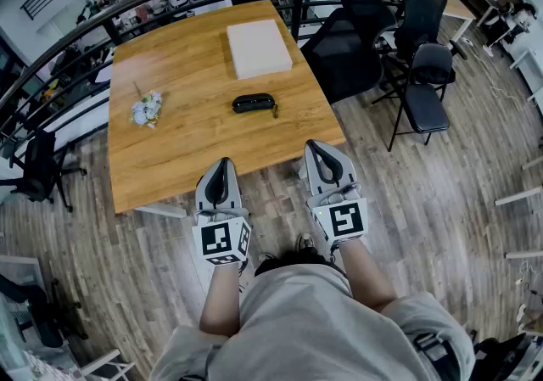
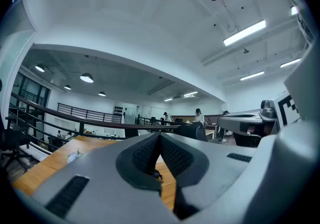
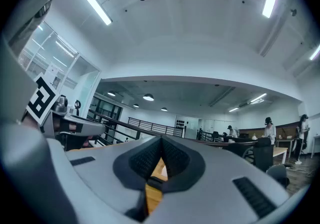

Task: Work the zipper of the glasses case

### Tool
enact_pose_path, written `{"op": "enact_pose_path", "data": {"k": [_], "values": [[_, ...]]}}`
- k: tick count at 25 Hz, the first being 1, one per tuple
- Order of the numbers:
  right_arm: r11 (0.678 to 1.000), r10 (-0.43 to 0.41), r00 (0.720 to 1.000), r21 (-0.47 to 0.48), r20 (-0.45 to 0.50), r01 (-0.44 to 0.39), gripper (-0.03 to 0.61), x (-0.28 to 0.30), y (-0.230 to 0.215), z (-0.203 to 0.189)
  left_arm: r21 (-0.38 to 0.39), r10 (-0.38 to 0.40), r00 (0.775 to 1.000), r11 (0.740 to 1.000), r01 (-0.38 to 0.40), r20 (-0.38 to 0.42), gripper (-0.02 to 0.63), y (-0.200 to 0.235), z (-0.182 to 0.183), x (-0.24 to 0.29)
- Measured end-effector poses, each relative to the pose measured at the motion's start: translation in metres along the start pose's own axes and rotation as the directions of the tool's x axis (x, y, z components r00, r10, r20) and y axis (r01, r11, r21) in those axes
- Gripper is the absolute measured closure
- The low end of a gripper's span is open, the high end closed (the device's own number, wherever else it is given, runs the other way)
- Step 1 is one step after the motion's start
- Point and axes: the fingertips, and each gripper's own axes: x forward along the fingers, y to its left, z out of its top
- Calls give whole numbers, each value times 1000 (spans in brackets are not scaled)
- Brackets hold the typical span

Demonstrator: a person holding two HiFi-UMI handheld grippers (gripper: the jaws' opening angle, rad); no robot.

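The glasses case (image 1: 254, 103) looks small, light and fairly stiff-shelled, so it would likely skate over the smooth wooden worktop (image 1: 187, 150) if tugged. A sensible hold is one pair of tongs steadying the body while the other pinches the tiny zipper pull (image 1: 275, 110) at its right end. The case lies at upper centre of the head view. The left tongs (image 1: 222, 162) and right tongs (image 1: 315, 144) are pressed together and empty, both well below it, near the worktop's lower edge.
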Motion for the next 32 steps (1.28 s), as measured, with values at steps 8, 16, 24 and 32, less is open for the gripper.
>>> {"op": "enact_pose_path", "data": {"k": [8,16,24,32], "values": [[1000,18,1000,24,-9,-18,554,12,13,-10,-9,-37,999,999,37,-25,591,7,-16,7],[998,62,998,11,-20,-61,552,55,-15,-38,-9,-41,997,999,41,-68,591,12,-41,58],[989,148,986,29,-74,-147,552,140,-74,-83,5,13,990,1000,-12,-137,591,30,-61,159],[958,285,940,13,-187,-287,552,211,-110,-142,25,64,962,998,-59,-265,591,41,-110,228]]}}
